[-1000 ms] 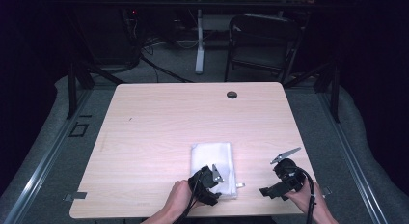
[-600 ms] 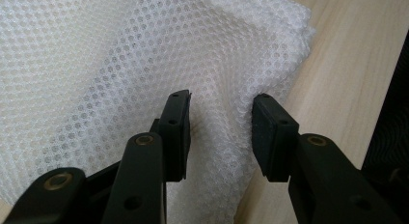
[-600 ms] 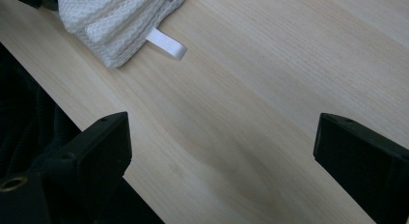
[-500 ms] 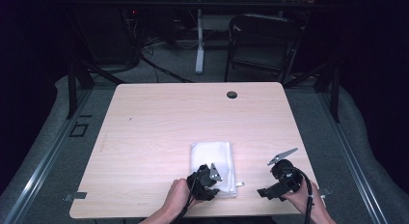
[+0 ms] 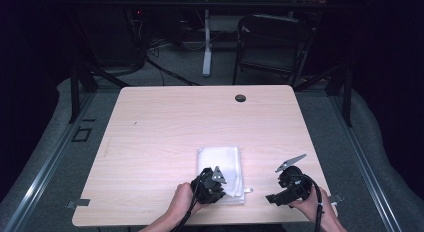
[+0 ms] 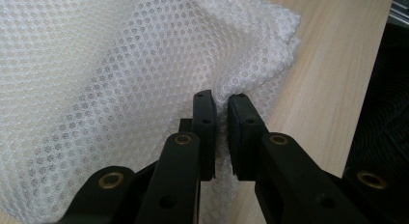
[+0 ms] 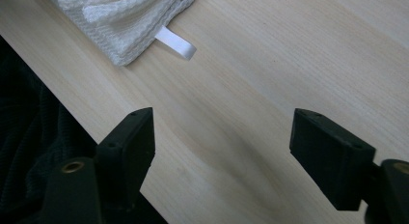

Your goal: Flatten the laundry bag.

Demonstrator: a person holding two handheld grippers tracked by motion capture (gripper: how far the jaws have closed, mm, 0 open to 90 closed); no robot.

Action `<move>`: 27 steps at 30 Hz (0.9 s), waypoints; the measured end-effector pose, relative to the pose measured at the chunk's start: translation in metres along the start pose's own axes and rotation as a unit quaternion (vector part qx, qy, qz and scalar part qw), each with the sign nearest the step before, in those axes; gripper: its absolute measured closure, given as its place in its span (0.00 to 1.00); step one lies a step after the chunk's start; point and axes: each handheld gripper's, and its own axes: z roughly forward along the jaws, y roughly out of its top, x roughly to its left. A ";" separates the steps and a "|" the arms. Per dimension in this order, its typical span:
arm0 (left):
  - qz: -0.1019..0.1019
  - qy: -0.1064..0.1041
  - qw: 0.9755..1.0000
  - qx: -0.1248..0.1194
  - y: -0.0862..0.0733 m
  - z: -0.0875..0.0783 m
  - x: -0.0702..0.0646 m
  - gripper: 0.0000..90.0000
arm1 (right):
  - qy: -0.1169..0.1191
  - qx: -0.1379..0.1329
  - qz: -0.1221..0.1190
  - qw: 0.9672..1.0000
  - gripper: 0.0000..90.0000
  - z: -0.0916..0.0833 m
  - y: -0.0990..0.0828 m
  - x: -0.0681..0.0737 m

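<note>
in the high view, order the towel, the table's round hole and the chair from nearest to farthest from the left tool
1. Towel: under the left tool, which is shut on its near edge.
2. Hole: near the table's far edge, right of centre.
3. Chair: on the floor beyond the table.

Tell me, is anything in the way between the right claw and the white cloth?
Nothing visible is. The right claw hangs open over bare table, with only wood between it and the white cloth and its little loop tag. The left claw has just closed on a fold of the cloth.
</note>
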 end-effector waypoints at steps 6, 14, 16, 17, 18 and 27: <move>0.001 0.004 1.000 -0.010 0.001 -0.004 0.000 0.93 | -0.004 0.002 -0.016 1.000 0.44 -0.001 0.003 0.004; -0.002 0.004 1.000 -0.024 0.001 -0.009 0.002 0.93 | -0.001 -0.013 -0.042 0.999 0.85 0.004 0.016 0.020; -0.001 0.005 1.000 -0.028 0.001 -0.010 0.002 0.93 | 0.005 -0.018 -0.048 0.999 0.92 0.005 0.021 0.025; 0.002 0.006 0.999 -0.033 0.001 -0.011 0.002 0.93 | 0.004 -0.018 -0.053 0.998 0.95 0.006 0.023 0.027; 0.004 0.011 0.999 -0.035 0.001 -0.012 0.001 0.93 | 0.007 -0.015 -0.058 0.998 0.97 0.008 0.026 0.029; 0.007 0.012 0.999 -0.037 0.002 -0.013 0.001 0.93 | 0.020 0.007 -0.096 0.995 1.00 0.038 0.049 0.046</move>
